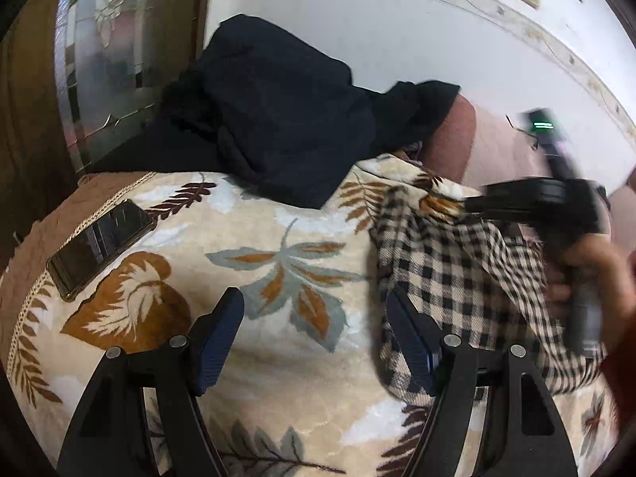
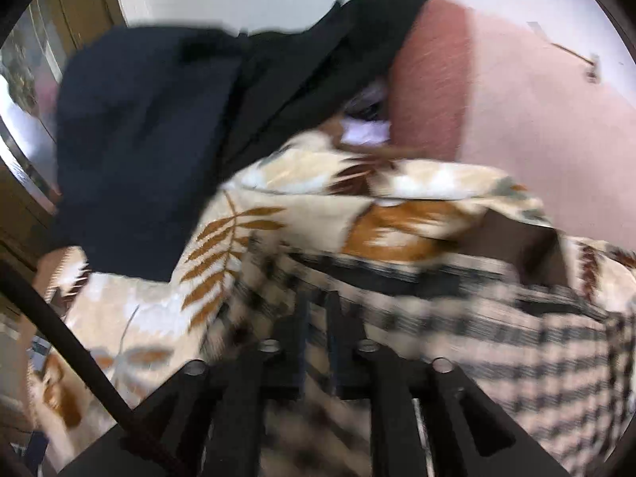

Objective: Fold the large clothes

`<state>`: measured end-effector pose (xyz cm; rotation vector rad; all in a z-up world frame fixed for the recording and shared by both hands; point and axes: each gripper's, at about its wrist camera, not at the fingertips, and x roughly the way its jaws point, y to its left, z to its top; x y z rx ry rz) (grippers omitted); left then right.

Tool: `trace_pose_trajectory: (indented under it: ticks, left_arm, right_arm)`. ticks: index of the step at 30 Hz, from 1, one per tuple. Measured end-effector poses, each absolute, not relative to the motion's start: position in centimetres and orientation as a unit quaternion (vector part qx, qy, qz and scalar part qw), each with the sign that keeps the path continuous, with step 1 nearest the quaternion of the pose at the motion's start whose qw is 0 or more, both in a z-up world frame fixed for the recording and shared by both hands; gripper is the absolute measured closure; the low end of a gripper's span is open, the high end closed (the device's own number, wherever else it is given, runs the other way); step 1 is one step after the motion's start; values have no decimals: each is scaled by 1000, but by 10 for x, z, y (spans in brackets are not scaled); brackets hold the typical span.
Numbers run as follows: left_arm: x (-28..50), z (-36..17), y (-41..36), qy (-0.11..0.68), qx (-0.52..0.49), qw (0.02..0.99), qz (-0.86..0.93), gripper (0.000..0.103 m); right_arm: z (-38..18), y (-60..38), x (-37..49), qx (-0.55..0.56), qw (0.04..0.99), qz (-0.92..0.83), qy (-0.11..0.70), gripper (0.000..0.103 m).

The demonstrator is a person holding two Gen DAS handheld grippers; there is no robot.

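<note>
The left gripper (image 1: 314, 342) hangs nearest, over the leaf-patterned blanket (image 1: 278, 246), its two blue-padded fingers (image 1: 216, 342) spread wide with only bare blanket between them. Just beside its right-hand finger lies the checked garment (image 1: 457, 278), a cream and black cloth crumpled on the blanket; that finger's tip overlaps the garment's near edge, though contact cannot be made out.

In the right wrist view the right gripper (image 2: 318, 314) points down onto the same checked garment (image 2: 497, 349). Its jaws stand only a narrow gap apart, and the picture is too blurred to say whether cloth is pinched between them or merely lies under them. From the left wrist view this gripper (image 1: 532, 202) shows as a dark smeared shape over the garment's far side, held by a hand (image 1: 596, 274).

On the blanket, well to the other side of the garment, a dark phone (image 1: 99, 242) lies flat near the braided border. Beyond the garment a heap of dark navy clothing (image 1: 278, 119) rests on the blanket's far edge, partly draped over a pink cushion (image 1: 457, 139). Behind the heap rise a white wall (image 1: 397, 31) with a patterned strip and a glazed wooden door (image 1: 103, 59).
</note>
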<state>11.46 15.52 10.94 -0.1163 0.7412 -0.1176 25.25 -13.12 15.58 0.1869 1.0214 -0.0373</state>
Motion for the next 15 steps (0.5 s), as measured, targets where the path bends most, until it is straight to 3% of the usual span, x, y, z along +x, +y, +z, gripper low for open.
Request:
trace_pose_trajectory:
  ticks: [1, 7, 10, 15]
  left_arm:
    - [114, 109, 151, 363, -50, 928, -60, 30]
    - [118, 96, 130, 405, -55, 908, -95, 30]
    - [112, 91, 120, 424, -89, 890, -143, 30]
    - [96, 68, 100, 458, -138, 854, -205, 30]
  right_arm:
    - [162, -150, 233, 93, 869, -27, 485, 53]
    - [176, -276, 92, 172, 859, -96, 473, 51]
    - [176, -309, 13, 247, 853, -95, 449, 42]
    - [138, -320, -85, 371, 831, -72, 408, 35]
